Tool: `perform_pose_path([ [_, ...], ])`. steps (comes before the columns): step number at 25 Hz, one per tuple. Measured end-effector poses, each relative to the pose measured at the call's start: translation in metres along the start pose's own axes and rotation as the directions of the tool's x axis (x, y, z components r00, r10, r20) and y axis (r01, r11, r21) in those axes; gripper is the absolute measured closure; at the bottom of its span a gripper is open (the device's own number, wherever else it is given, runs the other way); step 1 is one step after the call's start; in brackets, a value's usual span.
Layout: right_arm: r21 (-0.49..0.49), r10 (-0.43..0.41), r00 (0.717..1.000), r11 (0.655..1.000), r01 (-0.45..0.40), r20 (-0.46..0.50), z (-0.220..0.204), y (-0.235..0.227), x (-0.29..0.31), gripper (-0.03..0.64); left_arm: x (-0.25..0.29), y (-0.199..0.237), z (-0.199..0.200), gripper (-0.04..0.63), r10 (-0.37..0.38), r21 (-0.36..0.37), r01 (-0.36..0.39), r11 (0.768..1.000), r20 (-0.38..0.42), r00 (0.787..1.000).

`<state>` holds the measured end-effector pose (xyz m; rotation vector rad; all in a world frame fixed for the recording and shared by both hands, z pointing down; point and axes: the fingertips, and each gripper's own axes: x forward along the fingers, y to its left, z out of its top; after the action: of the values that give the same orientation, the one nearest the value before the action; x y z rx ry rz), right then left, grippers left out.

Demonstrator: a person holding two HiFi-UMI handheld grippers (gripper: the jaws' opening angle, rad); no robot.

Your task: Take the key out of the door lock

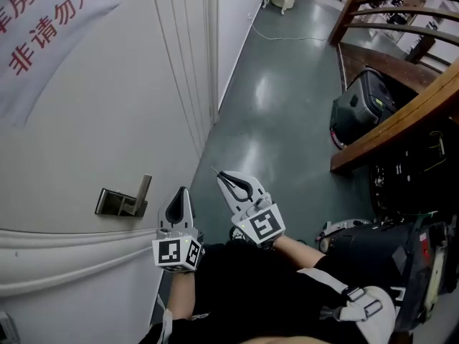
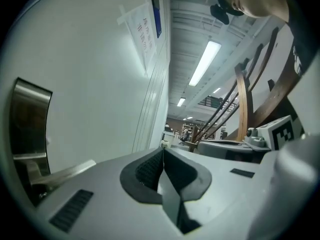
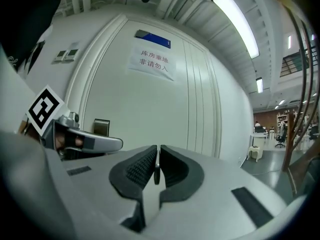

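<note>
The white door (image 1: 86, 135) fills the left of the head view, with its metal handle (image 1: 123, 202) on a small plate. My right gripper (image 1: 228, 178) is off the door, out over the floor, shut on a thin key (image 1: 216, 171) that sticks out past its tips. In the right gripper view the key (image 3: 156, 173) shows edge-on, pinched between the ribbed pads of the right gripper (image 3: 157, 151). My left gripper (image 1: 183, 192) hangs just right of the handle, shut and empty. In the left gripper view, the left gripper (image 2: 162, 151) has its pads together, and the handle lever (image 2: 65, 171) lies to its left.
A paper sign with red print (image 1: 43, 27) hangs on the door. A black case (image 1: 362, 106) and a wooden railing (image 1: 401, 113) stand to the right across the grey-green floor (image 1: 280, 120). Dark equipment (image 1: 409, 178) sits at the right edge.
</note>
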<state>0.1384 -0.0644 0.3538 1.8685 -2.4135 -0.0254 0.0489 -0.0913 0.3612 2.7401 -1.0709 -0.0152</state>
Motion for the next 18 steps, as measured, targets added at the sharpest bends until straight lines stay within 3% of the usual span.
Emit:
perform_pose_path([
  [7,-0.024,0.001,0.995,1.0,0.001,0.1,0.044,-0.003,0.003,0.586,-0.01,-0.011,0.042,0.572,-0.012,0.066,0.006,0.998,0.101,0.995],
  [18,-0.038,0.005,0.993,0.999,-0.001,0.122,0.049,0.002,0.006,0.586,-0.015,-0.004,0.044,0.572,0.013,0.08,-0.022,0.997,0.119,0.993],
])
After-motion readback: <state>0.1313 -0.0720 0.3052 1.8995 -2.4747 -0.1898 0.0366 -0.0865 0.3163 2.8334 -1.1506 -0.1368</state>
